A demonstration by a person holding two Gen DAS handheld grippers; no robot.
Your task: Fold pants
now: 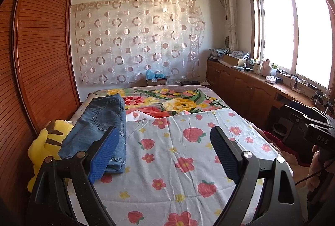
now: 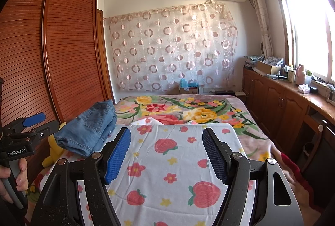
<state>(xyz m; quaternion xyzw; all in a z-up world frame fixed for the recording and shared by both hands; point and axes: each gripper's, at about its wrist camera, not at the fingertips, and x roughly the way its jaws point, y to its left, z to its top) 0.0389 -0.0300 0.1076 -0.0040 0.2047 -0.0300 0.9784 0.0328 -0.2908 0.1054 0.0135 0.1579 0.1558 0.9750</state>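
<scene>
At the far left edge of the bed [image 1: 240,119], a yellow plush toy [image 1: 48,142] sat beside the jeans [image 1: 100,125], which lay in a compact, layered stack on the strawberry-print sheet [image 1: 178,152], waistband toward the far wall. You held your left tongs [image 1: 165,142] released and empty, their blue pads spread wide, above the sheet just to the right of the denim and touching nothing. Further right, your right tongs [image 2: 166,142] were likewise parted and gripping nothing, raised over the middle of the sheet, well apart from the jeans [image 2: 90,127]. Judged from the neat bundle and both tools standing clear, the folding appeared finished or nearly so; at most a final squaring of the stack seemed left. A wooden counter [image 2: 293,96] ran below the window on the right.
</scene>
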